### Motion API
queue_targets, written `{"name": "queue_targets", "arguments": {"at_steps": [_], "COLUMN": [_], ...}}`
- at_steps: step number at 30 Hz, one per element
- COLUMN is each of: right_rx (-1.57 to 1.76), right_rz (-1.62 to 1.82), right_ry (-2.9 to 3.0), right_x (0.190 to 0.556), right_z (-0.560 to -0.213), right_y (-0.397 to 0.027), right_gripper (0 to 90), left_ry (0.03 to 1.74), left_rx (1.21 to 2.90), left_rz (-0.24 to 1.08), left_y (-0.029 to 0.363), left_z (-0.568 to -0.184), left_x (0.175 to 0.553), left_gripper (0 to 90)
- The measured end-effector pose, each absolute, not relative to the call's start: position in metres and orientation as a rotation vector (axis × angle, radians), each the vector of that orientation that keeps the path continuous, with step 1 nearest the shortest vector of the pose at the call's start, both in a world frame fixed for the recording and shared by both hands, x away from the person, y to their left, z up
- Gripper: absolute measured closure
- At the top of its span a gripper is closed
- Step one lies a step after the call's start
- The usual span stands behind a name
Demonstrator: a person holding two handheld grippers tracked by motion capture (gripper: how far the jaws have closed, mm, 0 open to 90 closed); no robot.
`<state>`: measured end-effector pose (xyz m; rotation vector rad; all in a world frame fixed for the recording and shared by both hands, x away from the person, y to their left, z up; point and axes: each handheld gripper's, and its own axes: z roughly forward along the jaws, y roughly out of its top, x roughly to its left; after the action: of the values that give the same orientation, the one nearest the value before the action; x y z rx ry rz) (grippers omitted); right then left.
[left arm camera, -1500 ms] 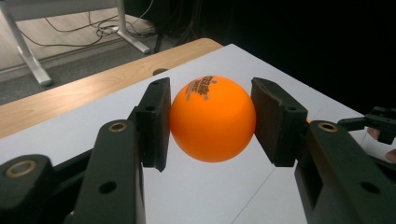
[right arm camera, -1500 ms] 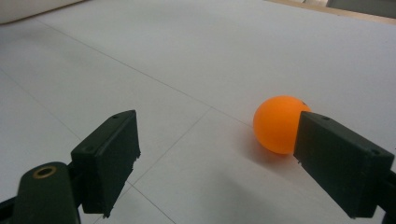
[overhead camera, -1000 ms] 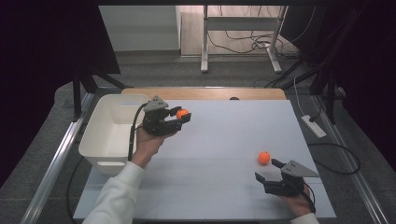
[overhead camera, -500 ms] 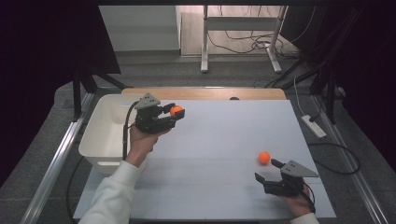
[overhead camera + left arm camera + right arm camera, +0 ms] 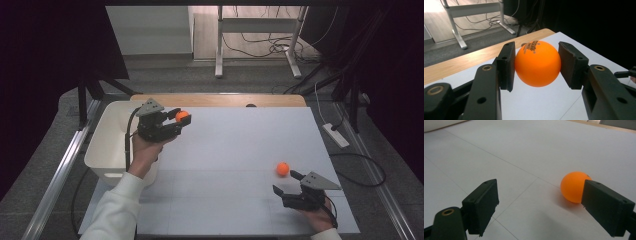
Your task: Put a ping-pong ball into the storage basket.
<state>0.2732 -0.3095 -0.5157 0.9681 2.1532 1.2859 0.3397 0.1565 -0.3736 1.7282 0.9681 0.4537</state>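
Left gripper view, black print on clamped orange ball (image 5: 537, 63), unreadable from high view

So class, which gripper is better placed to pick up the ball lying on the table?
Right. The right gripper is open just short of the loose ball; the left gripper already holds another ball.

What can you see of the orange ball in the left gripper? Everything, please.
The held orange ball is a smooth, matte sphere that looks like plastic, much like a table-tennis ball, with small dark printed lettering near its top. It sits clamped between the two black pads of the left gripper, one pad pressing on each side, lifted off the white table. In the high view it hangs near the table's far left part, beside the white bin, not over it. Nothing else touches it.
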Motion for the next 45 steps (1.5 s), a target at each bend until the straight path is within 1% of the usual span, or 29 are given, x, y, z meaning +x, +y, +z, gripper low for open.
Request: {"name": "queue_targets", "arguments": {"at_steps": [9, 45], "right_rx": [0.966, 0.969], "right_rz": [1.286, 1.282], "right_ry": [2.153, 2.149], "right_x": [0.273, 0.273], "right_z": [-0.516, -0.515], "right_y": [-0.309, -0.309], "right_gripper": [14.5, 14.5], "left_ry": [0.971, 1.123], "left_rx": [1.740, 1.667], "left_rz": [0.473, 0.554], "left_y": [0.161, 0.217], "left_z": [-0.373, -0.372], "left_x": [0.338, 0.338], "left_gripper": [50.6, 50.6]}}
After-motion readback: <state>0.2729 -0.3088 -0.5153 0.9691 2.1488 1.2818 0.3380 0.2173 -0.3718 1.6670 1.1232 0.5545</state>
